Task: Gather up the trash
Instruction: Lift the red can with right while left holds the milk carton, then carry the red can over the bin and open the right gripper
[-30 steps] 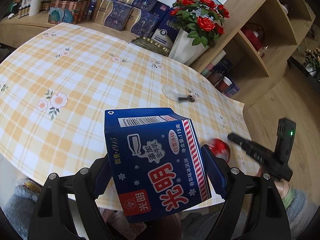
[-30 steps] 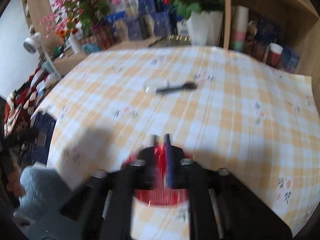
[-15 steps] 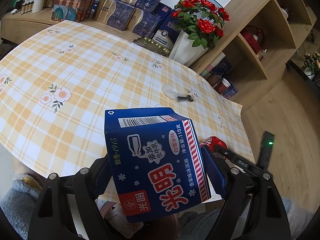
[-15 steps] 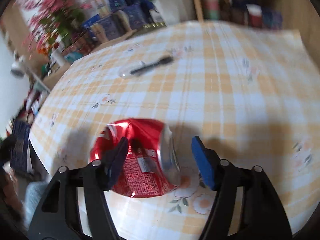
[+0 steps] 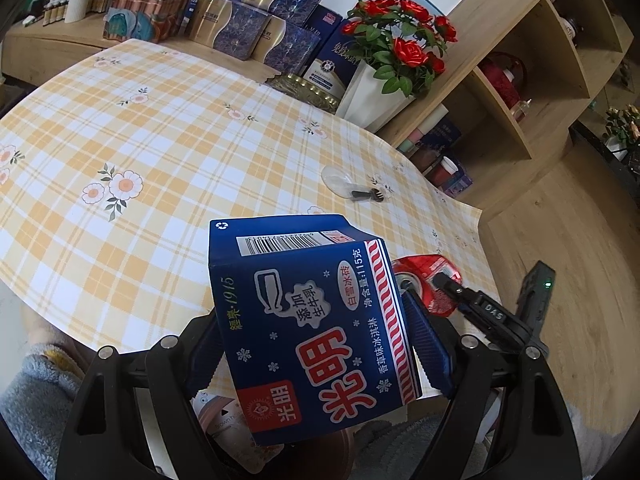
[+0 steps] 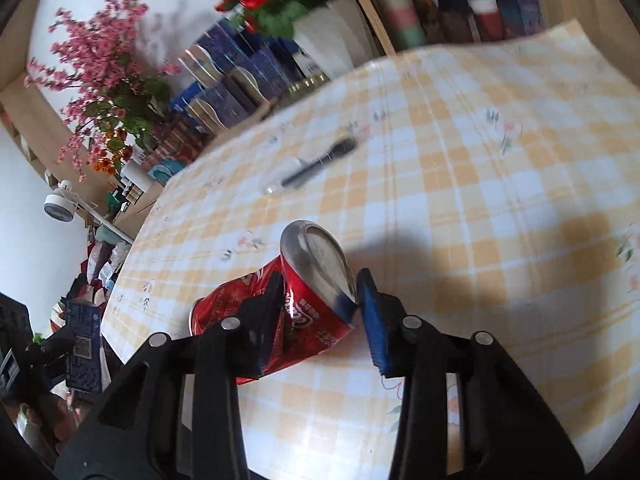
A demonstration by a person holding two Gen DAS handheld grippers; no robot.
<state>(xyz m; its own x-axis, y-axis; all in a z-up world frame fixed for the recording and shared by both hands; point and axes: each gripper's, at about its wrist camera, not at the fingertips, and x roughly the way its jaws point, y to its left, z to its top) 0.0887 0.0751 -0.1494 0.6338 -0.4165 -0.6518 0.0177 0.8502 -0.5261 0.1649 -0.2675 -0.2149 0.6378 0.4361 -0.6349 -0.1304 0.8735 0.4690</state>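
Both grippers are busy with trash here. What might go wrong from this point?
1. The right gripper is closing on a crushed red can near the table edge; its dented, slanted sides might slip out and roll off.
2. The left gripper holds the blue carton by its lower part, so it could tilt.
3. The clear spoon and black fork might get forgotten.

Free: we've got wide bare checked yellow tablecloth (image 5: pixel 168 152) mid-table | Blocking: clear plastic spoon (image 5: pixel 352 188) centre, white rose vase (image 5: pixel 372 96) far edge
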